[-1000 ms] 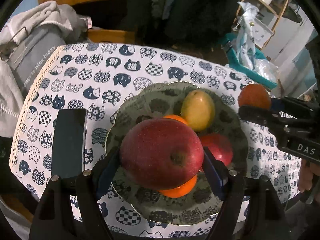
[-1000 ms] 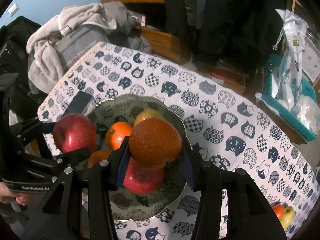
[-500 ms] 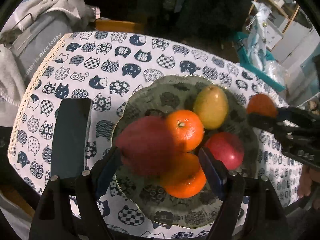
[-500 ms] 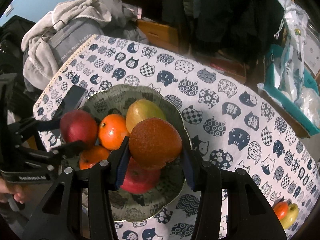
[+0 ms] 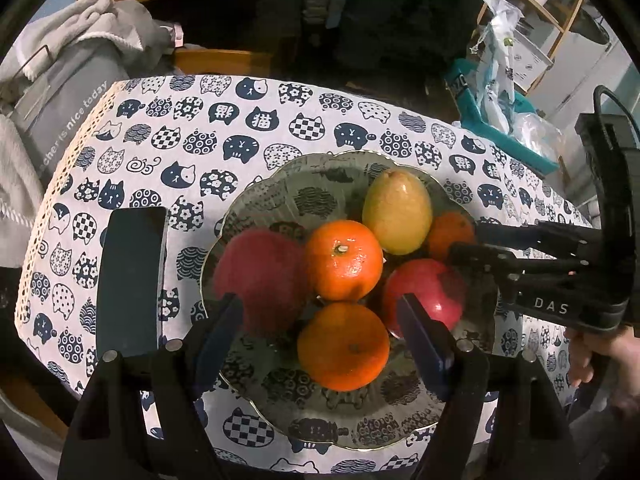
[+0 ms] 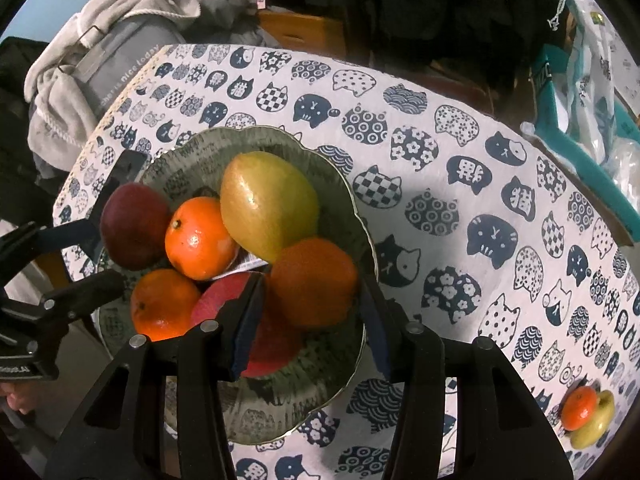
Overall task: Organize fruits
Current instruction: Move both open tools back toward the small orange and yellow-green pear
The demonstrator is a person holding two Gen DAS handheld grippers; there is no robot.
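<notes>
A patterned glass plate holds a yellow-green mango, two oranges and a red apple. A dark red apple lies at the plate's left, blurred, just ahead of my left gripper, whose jaws stand open around it. My right gripper holds a dull orange fruit low over the plate's right side; the jaws look slightly apart from it.
A dark phone lies left of the plate on the cat-print cloth. An orange and a yellow fruit sit at the near right. Clothes hang off the left edge; a teal box stands far right.
My left gripper opened and let the dark red apple drop onto the plate's left side. My right gripper lowered the dull orange fruit down to the plate.
</notes>
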